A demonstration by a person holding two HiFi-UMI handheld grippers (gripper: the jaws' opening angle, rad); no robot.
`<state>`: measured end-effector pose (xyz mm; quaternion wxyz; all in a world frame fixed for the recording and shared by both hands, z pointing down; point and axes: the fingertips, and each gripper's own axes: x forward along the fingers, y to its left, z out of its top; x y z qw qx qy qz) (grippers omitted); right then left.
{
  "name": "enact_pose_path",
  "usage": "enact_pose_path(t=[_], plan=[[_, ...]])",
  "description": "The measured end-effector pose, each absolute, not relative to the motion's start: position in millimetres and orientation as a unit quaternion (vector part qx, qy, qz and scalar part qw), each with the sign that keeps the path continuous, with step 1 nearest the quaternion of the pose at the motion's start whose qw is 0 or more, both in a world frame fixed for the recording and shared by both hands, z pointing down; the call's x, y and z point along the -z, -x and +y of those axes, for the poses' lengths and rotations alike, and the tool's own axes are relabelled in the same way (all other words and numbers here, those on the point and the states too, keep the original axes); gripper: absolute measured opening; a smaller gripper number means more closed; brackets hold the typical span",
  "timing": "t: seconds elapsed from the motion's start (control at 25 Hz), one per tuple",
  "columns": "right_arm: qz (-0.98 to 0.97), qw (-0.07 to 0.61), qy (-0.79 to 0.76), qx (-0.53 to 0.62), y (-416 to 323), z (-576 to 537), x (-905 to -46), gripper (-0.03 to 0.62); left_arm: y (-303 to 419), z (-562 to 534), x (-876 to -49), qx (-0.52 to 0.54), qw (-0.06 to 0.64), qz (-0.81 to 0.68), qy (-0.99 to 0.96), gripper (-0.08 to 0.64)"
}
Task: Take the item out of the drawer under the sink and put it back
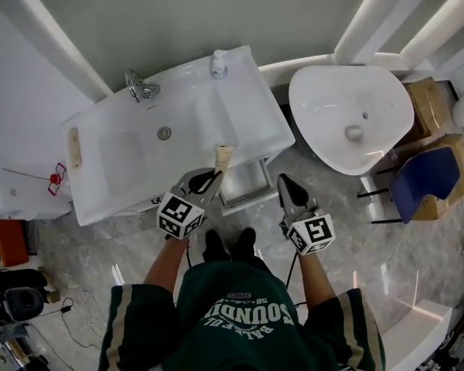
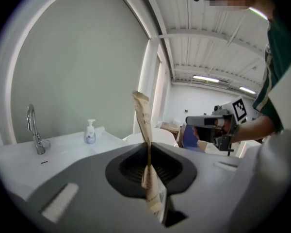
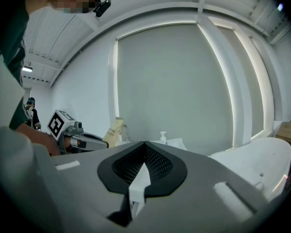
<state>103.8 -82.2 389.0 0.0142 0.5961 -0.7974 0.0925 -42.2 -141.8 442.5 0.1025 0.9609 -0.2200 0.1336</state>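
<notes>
Left gripper point(image 1: 211, 179), jaws clamped mid-length on a flat beige paper sachet point(image 1: 223, 158) projecting beyond its tips, above the open white drawer point(image 1: 245, 185); right gripper point(image 1: 285, 184), alongside, closed on nothing: the thin pinch may let the sachet pivot or slip, missing the drawer.

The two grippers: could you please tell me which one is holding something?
The left gripper: its jaws pinch a beige packet, whereas the right gripper is shut on nothing.
</notes>
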Motion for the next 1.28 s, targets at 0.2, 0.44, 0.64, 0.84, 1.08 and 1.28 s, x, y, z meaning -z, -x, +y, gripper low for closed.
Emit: enact_pose_path(t=[0.2,0.44,0.64,0.84,1.08,1.28], plan=[[-0.807,0.007,-0.586,-0.069,-91,-87,-361,0.001,65,-152,-391,-0.081,0.079,-0.246,-0.963,0.067],[-0.813,0.002,-0.579,-0.057,-77,-90,-347,0.002,83,-153,-369,-0.057,0.067,-0.259,-0.962,0.066],[-0.817,-0.001,-0.575,-0.051,-72,-91,-339,0.002,84,-152,-364,-0.05,0.069,-0.257,-0.963,0.067],[-0.817,0.0,-0.574,-0.052,-70,-92,-339,0.002,83,-152,-363,-0.048,0.069,-0.252,-0.964,0.067],[-0.818,0.002,-0.573,-0.056,-66,-93,-342,0.002,82,-152,-367,-0.051,0.07,-0.247,-0.965,0.067],[-0.816,0.002,-0.576,-0.06,-68,-94,-346,0.002,77,-151,-371,-0.051,0.072,-0.241,-0.967,0.066]])
